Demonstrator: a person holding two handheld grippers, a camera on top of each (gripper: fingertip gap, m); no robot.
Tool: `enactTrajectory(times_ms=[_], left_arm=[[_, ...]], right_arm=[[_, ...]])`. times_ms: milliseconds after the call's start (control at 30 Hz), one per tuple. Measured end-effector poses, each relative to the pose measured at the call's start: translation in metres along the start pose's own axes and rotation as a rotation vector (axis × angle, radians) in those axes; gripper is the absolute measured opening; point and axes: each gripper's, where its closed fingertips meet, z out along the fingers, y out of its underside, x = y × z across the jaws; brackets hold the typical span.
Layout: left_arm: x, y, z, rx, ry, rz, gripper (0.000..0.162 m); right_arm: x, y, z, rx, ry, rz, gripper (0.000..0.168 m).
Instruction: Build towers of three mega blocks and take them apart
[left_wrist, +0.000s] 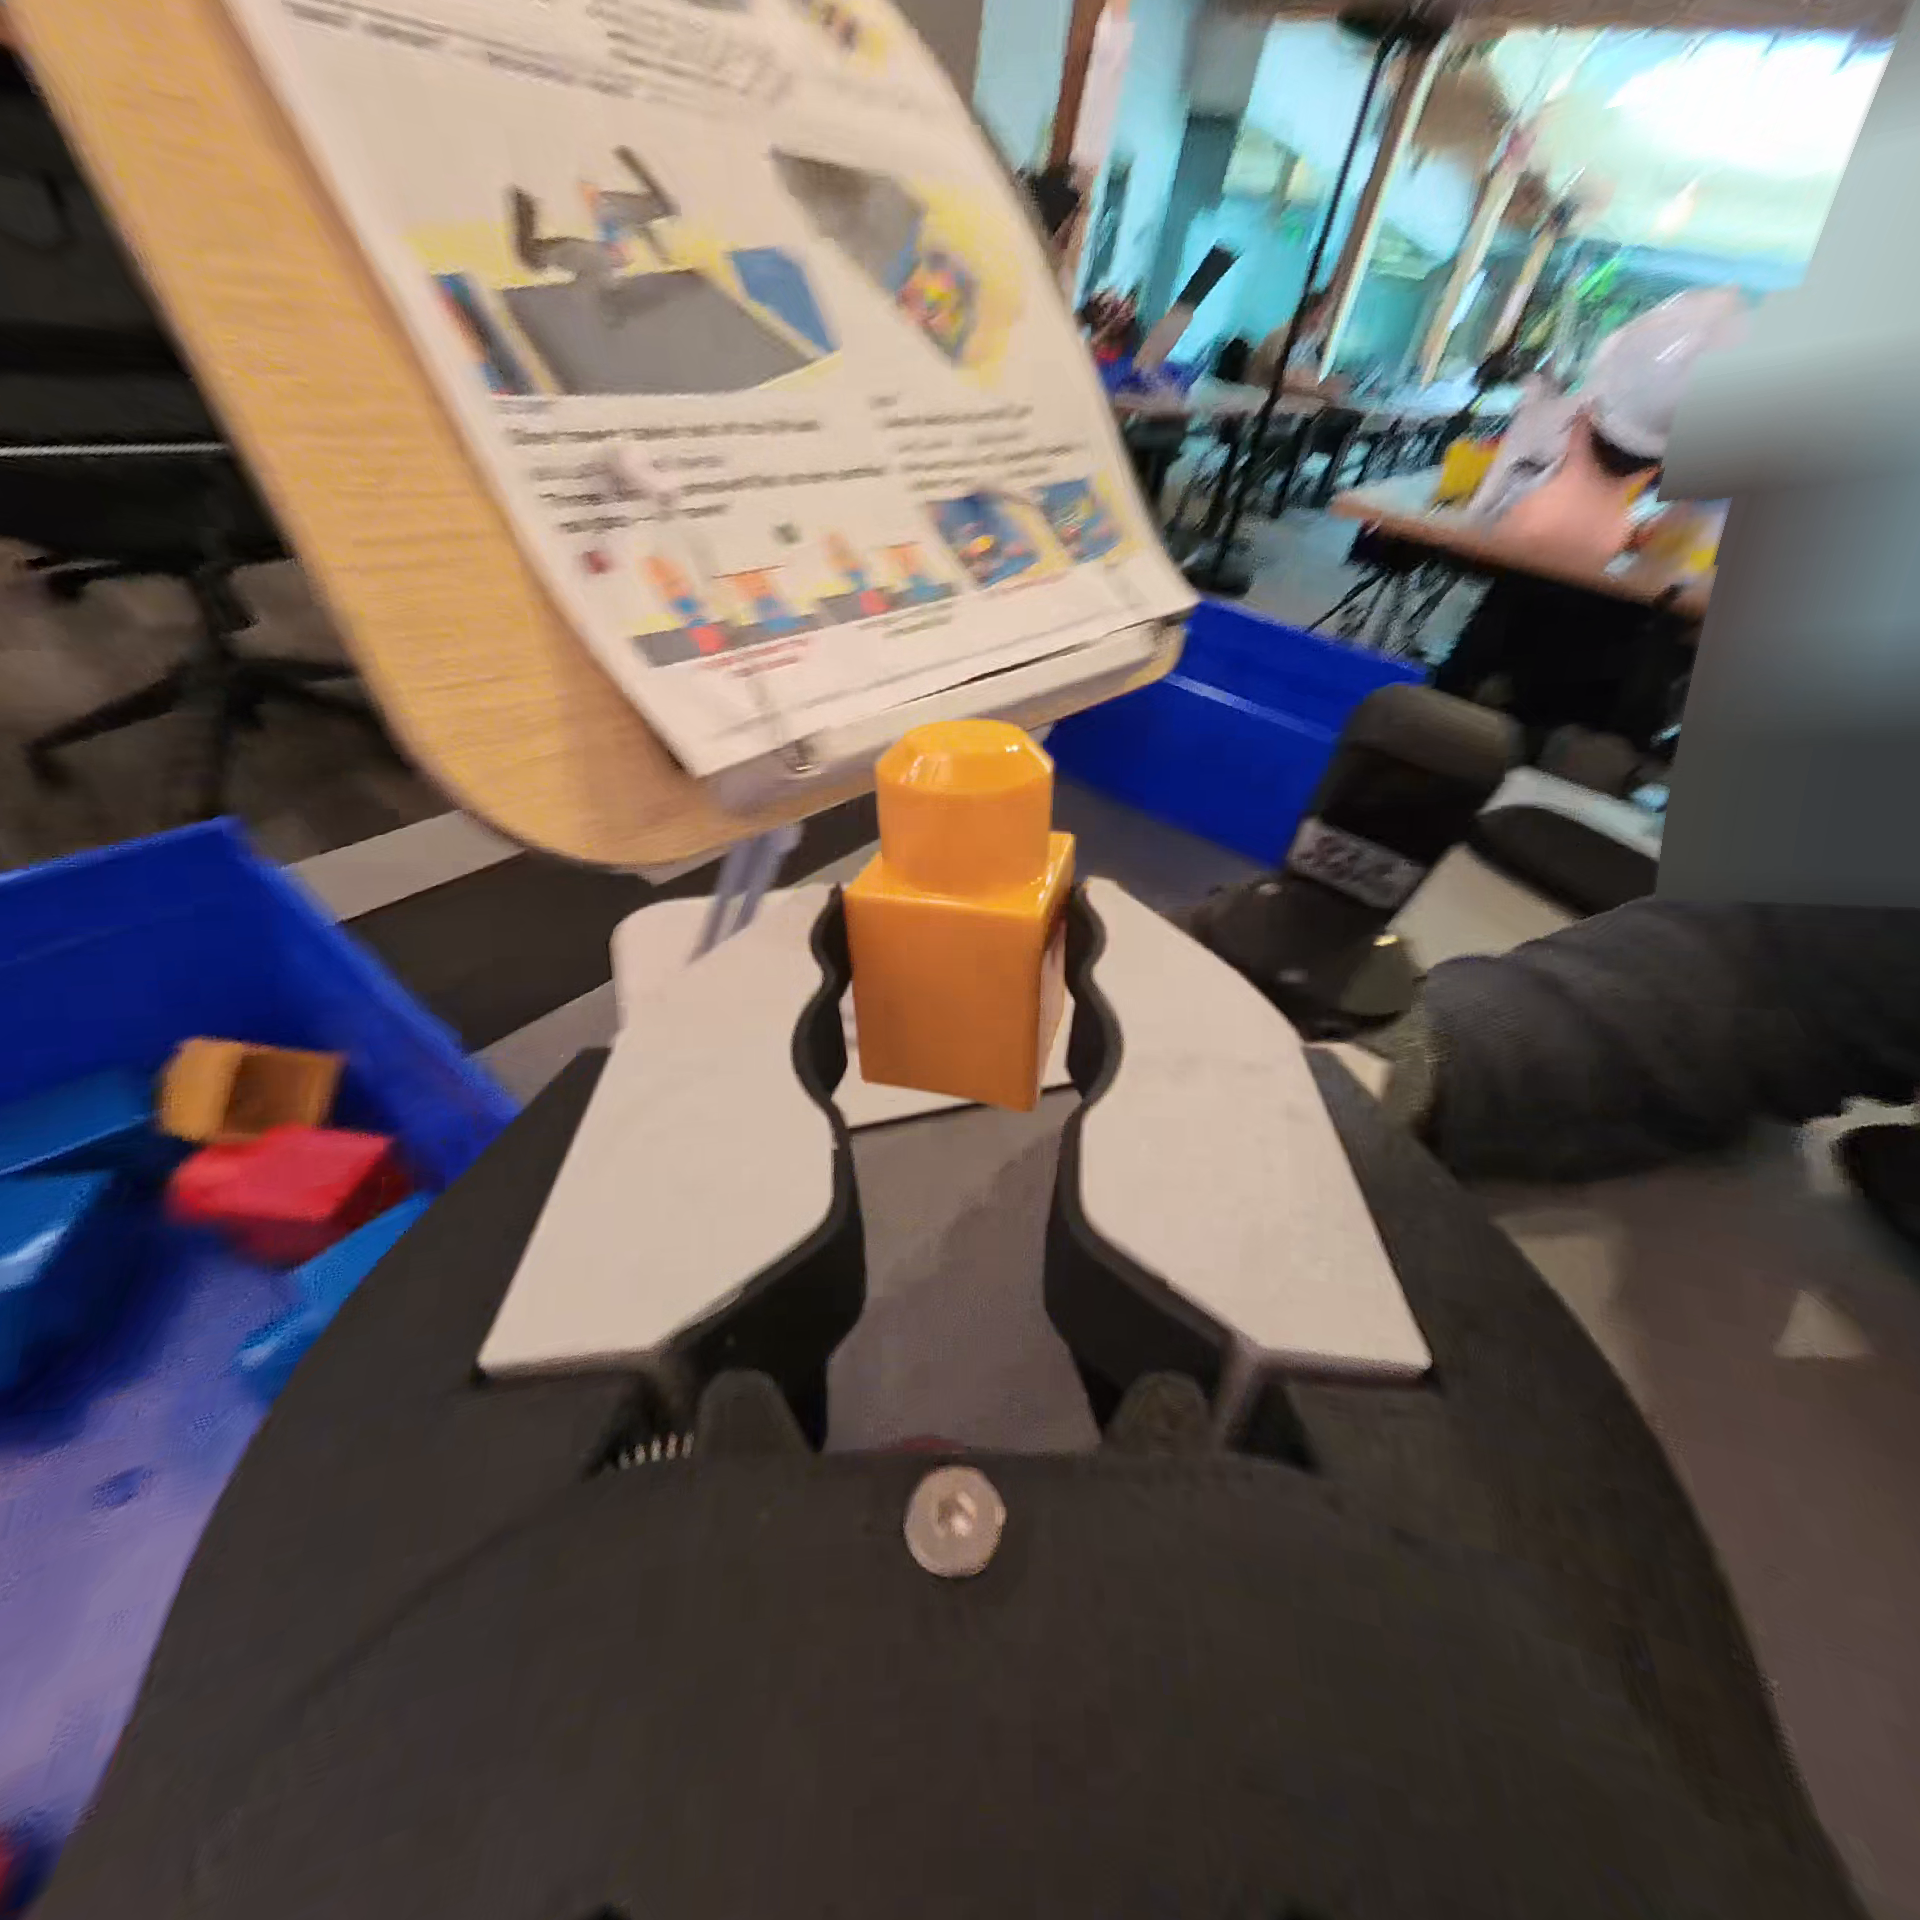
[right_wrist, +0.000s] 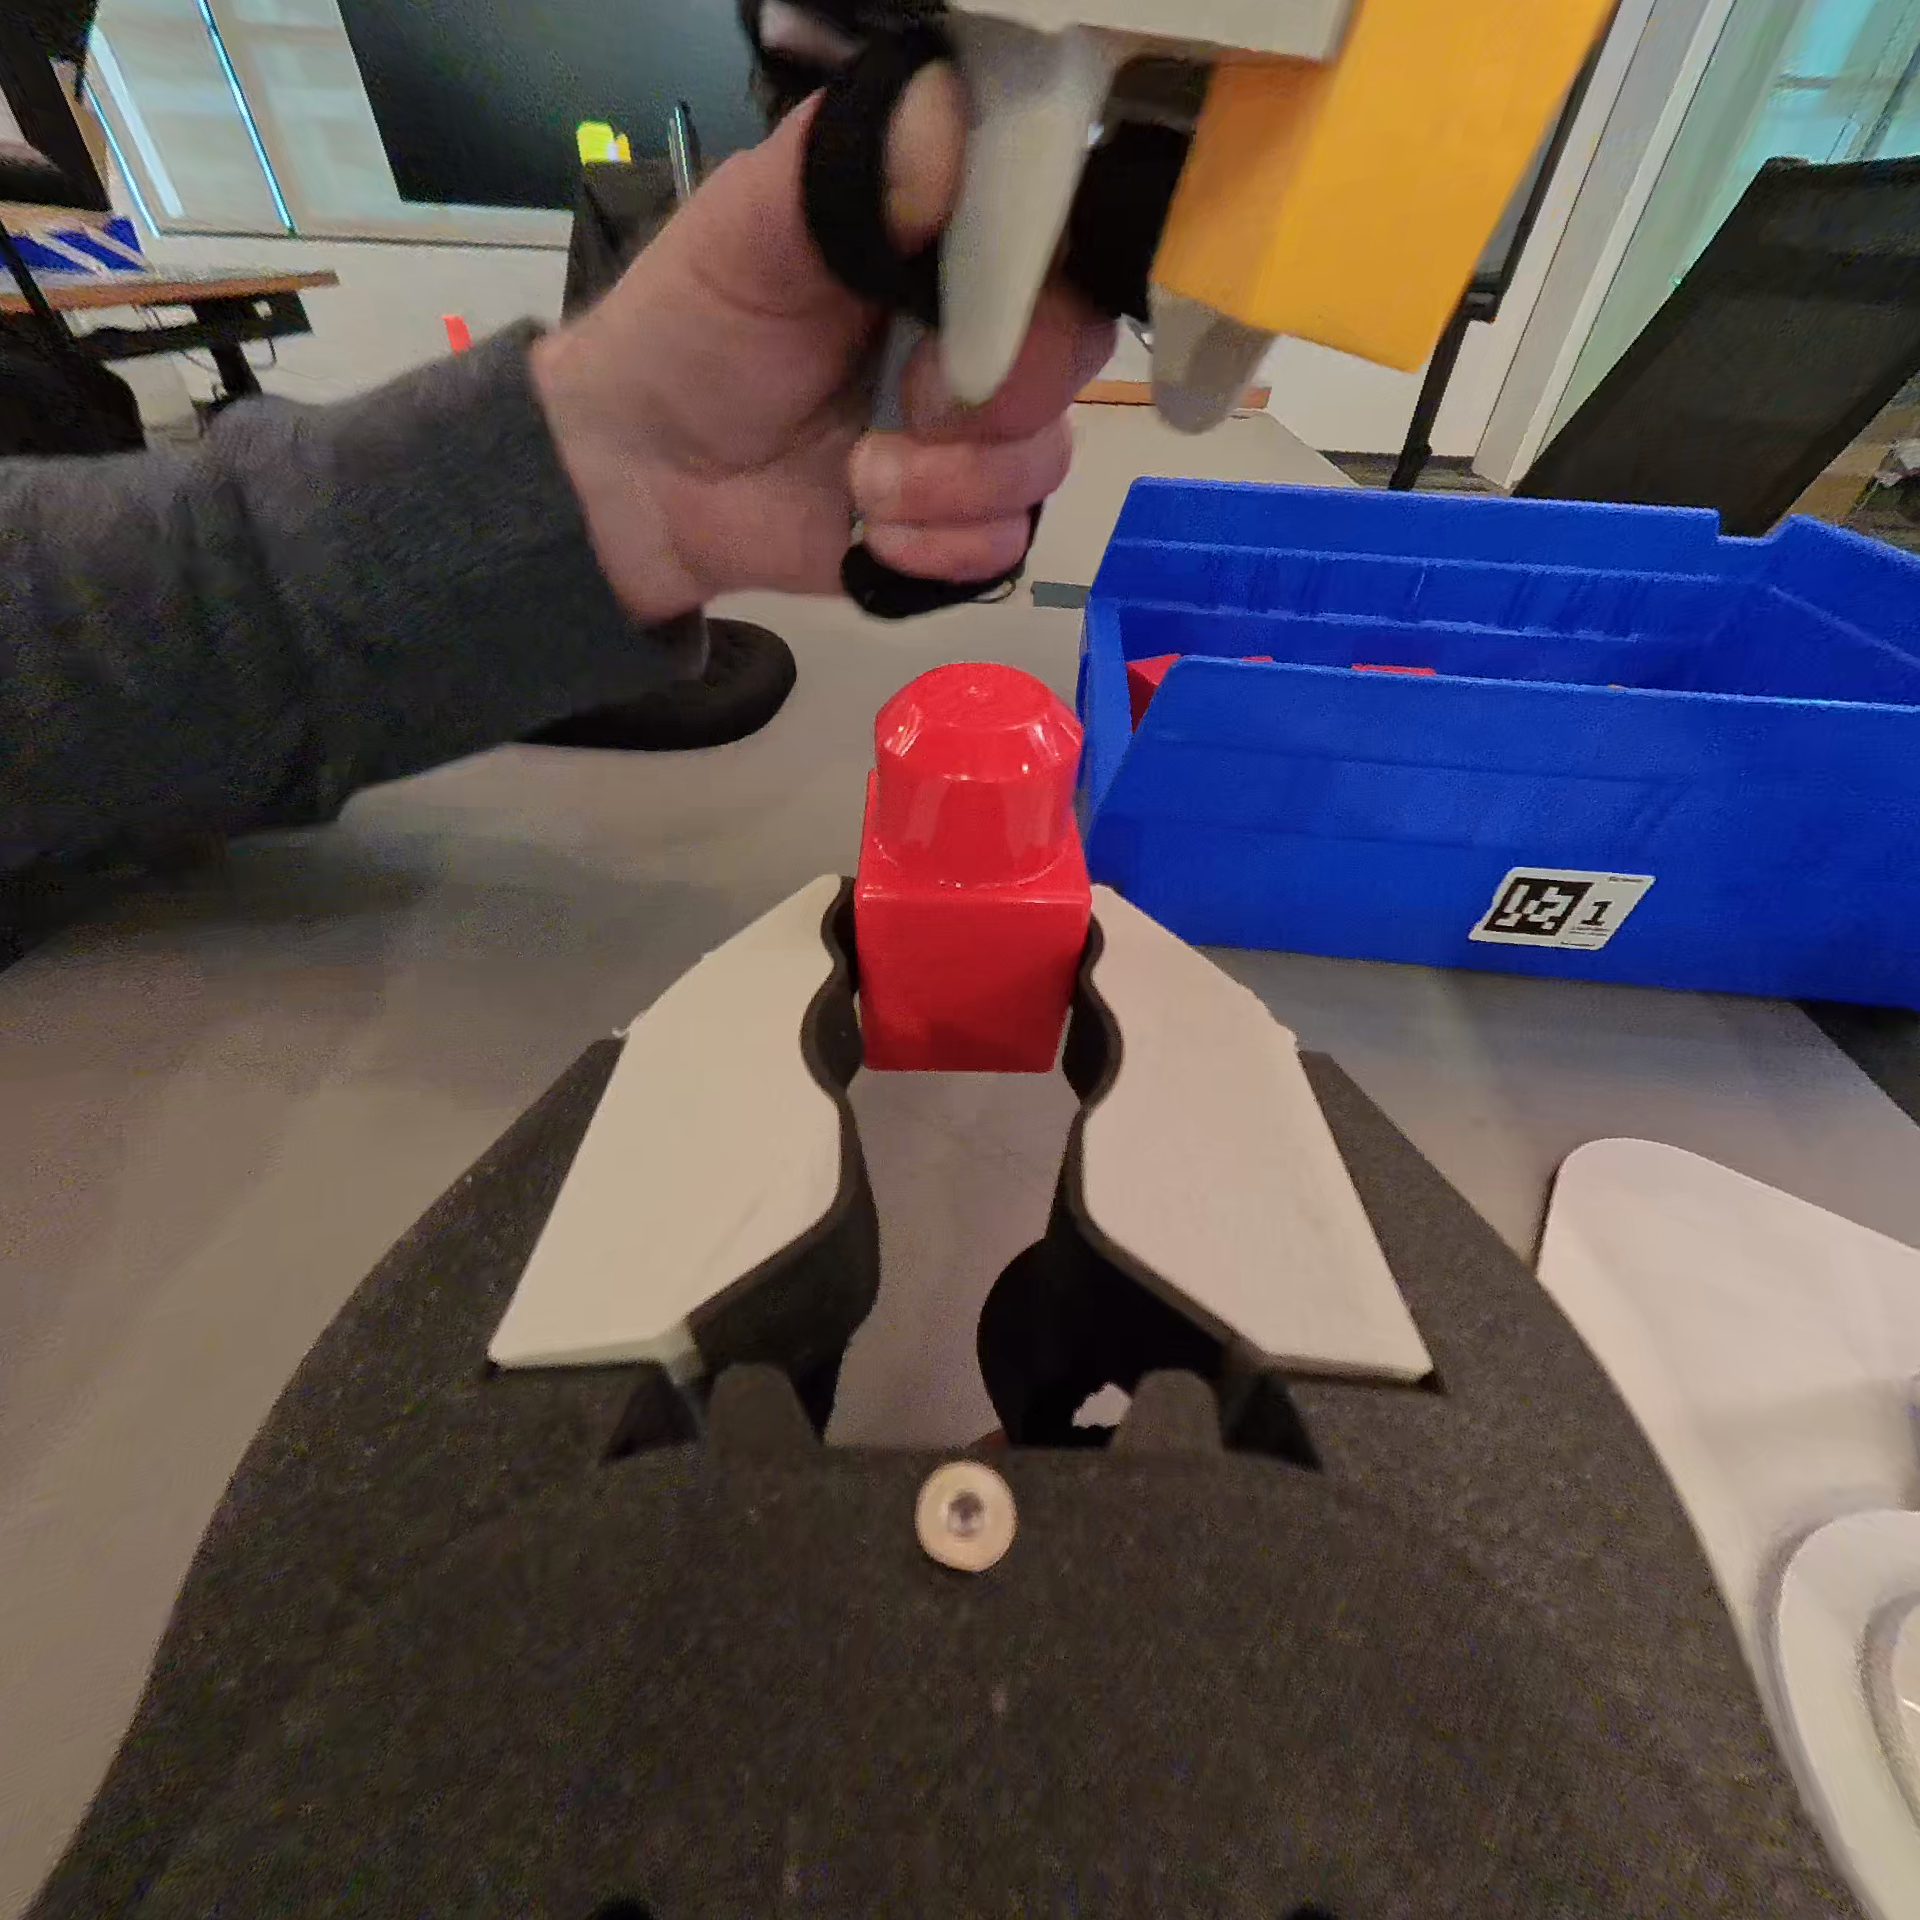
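The orange block (left_wrist: 961, 935) is pinched stud-up right at the tips of the left hand-held gripper (left_wrist: 961, 977), both grey fingers (left_wrist: 717, 1039) pressed on its sides and the jaws only as wide as the block, held up off the tabletop (left_wrist: 1662, 1351). Same deal on the other side: the red block (right_wrist: 971, 914) sits stud-up between the tips of the right hand-held gripper (right_wrist: 971, 977), clamped on both sides, above the grey tabletop. In the right wrist view the orange block shows up again near the top edge, higher than the red one and off to its right, with a person's hand (right_wrist: 748, 416) gripping the left tool's handle. A blue bin (right_wrist: 1507, 810) stands just right of the red block with more red pieces inside. Left view has another blue bin (left_wrist: 156, 956) holding loose orange and red blocks, plus an instruction sheet on a wooden board (left_wrist: 343, 468) behind, all pretty blurry.
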Motion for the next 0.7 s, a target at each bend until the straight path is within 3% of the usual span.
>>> enactTrajectory(times_ms=[267,700], left_arm=[[0.045,0.018,0.024,0.121,0.146,-0.077,0.039],[0.058,0.042,0.037,0.052,0.199,-0.013,0.038]], right_arm=[[0.006,-0.001,-0.002,0.016,-0.016,0.080,0.036],[0.005,0.003,0.000,-0.015,-0.030,0.101,0.036]])
